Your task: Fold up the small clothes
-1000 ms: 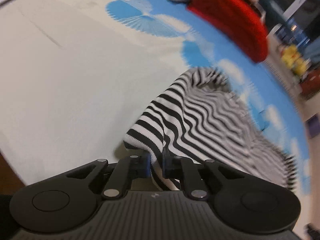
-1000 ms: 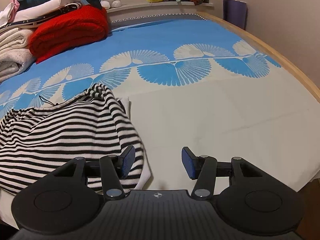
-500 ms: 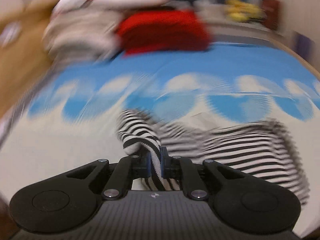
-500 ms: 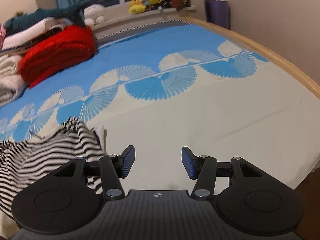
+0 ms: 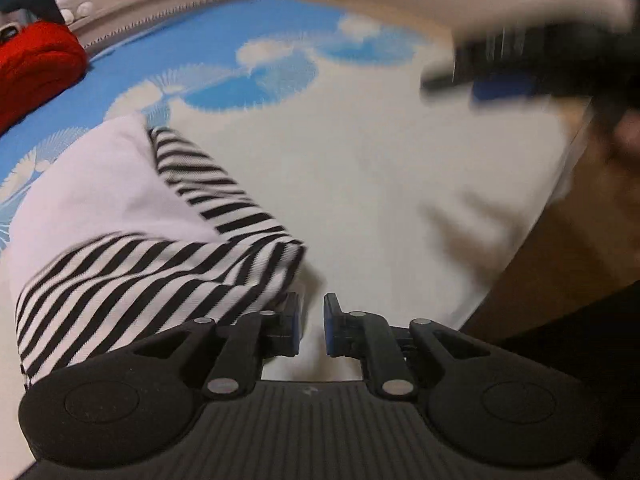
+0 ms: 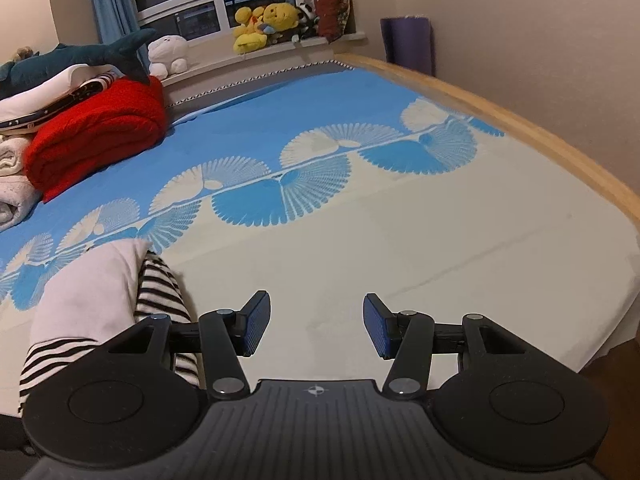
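Nearest, the left tool has its jaws opening a narrow way, with nothing between them; the striped garment lies just beside its left finger, apparently released to finish a fold. The garment rests on the bed, one striped edge turned over a plain white inner side. The right tool hovers half open and empty over bare sheet, likely waiting its turn. Farther back sit a red blanket and plush toys.
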`<state>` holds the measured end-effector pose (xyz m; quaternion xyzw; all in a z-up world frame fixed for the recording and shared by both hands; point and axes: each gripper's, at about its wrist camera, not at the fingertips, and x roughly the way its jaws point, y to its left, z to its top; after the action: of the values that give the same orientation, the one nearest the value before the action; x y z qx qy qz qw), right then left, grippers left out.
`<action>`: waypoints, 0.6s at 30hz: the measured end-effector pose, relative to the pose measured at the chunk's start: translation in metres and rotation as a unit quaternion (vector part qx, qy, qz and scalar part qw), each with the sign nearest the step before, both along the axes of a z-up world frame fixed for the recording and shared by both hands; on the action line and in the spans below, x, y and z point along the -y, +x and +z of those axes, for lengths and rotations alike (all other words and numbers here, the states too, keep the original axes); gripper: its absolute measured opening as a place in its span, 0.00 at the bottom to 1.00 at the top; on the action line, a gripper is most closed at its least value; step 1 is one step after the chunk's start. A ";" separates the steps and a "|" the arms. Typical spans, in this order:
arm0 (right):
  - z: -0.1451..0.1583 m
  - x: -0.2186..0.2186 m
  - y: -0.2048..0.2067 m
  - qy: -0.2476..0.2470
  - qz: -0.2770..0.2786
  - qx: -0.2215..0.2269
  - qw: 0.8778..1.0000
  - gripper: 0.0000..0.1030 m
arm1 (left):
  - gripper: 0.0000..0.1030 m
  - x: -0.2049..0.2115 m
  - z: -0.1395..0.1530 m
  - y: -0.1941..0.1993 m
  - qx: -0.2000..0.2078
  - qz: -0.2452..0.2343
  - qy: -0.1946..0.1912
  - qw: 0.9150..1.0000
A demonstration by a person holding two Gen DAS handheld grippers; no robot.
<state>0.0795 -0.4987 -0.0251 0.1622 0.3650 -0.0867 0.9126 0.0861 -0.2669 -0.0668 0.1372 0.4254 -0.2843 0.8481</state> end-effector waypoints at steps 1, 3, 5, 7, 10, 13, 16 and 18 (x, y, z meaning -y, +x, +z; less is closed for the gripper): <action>-0.001 0.001 0.000 0.009 0.003 -0.001 1.000 0.52 | 0.13 -0.018 0.010 0.001 0.000 0.003 -0.022 1.000; -0.001 0.001 0.001 0.024 0.015 0.003 1.000 0.52 | 0.13 -0.058 0.031 0.005 0.020 0.016 -0.039 0.999; 0.000 -0.005 0.004 0.033 0.033 0.007 0.999 0.52 | 0.13 -0.093 0.044 0.011 0.046 0.032 -0.022 0.998; 0.000 -0.015 0.011 0.045 0.052 0.009 0.998 0.52 | 0.13 -0.130 0.050 0.023 0.066 0.051 -0.002 0.996; 0.000 -0.036 0.021 0.075 0.091 0.010 0.993 0.52 | 0.13 -0.181 0.048 0.034 0.078 0.101 0.003 0.992; -0.003 -0.062 0.033 0.103 0.146 -0.004 0.984 0.52 | 0.14 -0.230 0.029 0.046 0.061 0.167 -0.030 0.984; -0.011 -0.091 0.044 0.106 0.192 -0.033 0.975 0.51 | 0.14 -0.256 0.020 0.069 -0.004 0.244 -0.033 0.969; -0.017 -0.112 0.052 0.077 0.214 -0.056 0.972 0.51 | 0.16 -0.260 0.022 0.074 -0.009 0.250 -0.046 0.967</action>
<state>0.1313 -0.3871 -0.0421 0.1452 0.4478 0.1296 0.8727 0.1605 -0.0065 -0.0452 -0.0152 0.4400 -0.0837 0.8940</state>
